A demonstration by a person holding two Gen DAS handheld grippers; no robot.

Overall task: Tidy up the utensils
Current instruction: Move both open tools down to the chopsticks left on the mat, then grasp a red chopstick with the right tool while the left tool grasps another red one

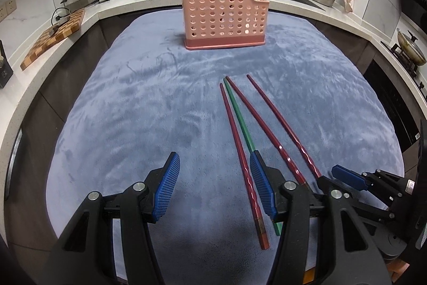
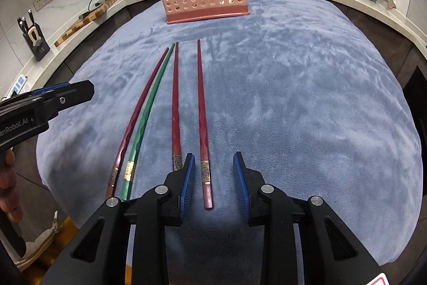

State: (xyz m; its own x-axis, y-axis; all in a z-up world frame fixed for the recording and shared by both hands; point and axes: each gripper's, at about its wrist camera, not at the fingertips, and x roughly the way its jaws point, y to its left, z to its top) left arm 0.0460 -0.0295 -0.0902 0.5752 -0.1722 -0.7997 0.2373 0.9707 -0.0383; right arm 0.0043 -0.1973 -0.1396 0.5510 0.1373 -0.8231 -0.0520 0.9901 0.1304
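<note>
Both tongs open, nothing gripped. Left tongs point(image 1: 214, 172) hover low over the blue cloth point(image 1: 133, 98) on the desk, straddling the butt of the leftmost red chopstick point(image 1: 240, 148), green chopstick point(image 1: 241, 122) just beside its right pad. Right tongs point(image 2: 213, 183) straddle the butt end of the rightmost red chopstick point(image 2: 202, 111), pads clear of it. Four loose chopsticks lie side by side on the cloth, tips toward the pink holder point(image 1: 224, 15), which stands upright at the far end with more chopsticks in it.
</note>
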